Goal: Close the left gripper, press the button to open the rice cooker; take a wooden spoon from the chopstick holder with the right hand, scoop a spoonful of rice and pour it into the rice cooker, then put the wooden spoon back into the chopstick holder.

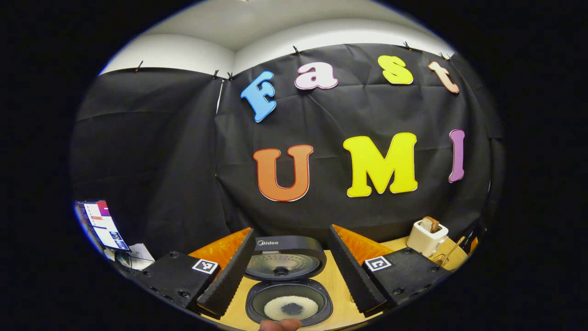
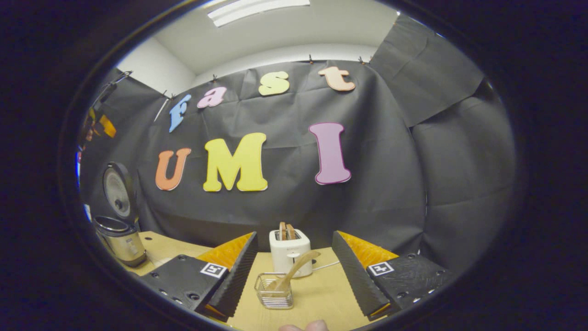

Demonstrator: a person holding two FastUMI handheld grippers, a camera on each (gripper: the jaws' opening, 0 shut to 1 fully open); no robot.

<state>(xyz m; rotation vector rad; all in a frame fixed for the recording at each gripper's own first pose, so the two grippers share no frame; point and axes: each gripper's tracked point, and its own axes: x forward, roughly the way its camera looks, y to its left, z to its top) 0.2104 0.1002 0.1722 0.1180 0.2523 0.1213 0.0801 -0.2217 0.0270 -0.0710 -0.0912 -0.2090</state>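
Left gripper (image 1: 288,280) has its jaws spread wide apart, nothing between them, framing the dark round rice cooker (image 1: 288,294) that sits on the pale wooden bench (image 1: 337,294) right ahead. Its lid (image 1: 285,262) stands flipped up — "Midea" in light lettering on the glossy dark rim, dimpled metal plate inside. The pot below holds white grainy rice (image 1: 291,307) in a ring with a dark bare patch in the middle. Each ribbed finger carries a square black-and-white marker tag. In the right gripper view the right gripper (image 2: 294,276) is also spread open and empty, lined up on a clear ribbed holder (image 2: 274,290) with the light wooden spoon (image 2: 294,271) leaning in it, bowl end up and tilted right. Just behind it is a boxy cream toaster (image 2: 290,252) with two brown slices poking out — the spoon overlaps its front. The cooker stands far off to that view's left.
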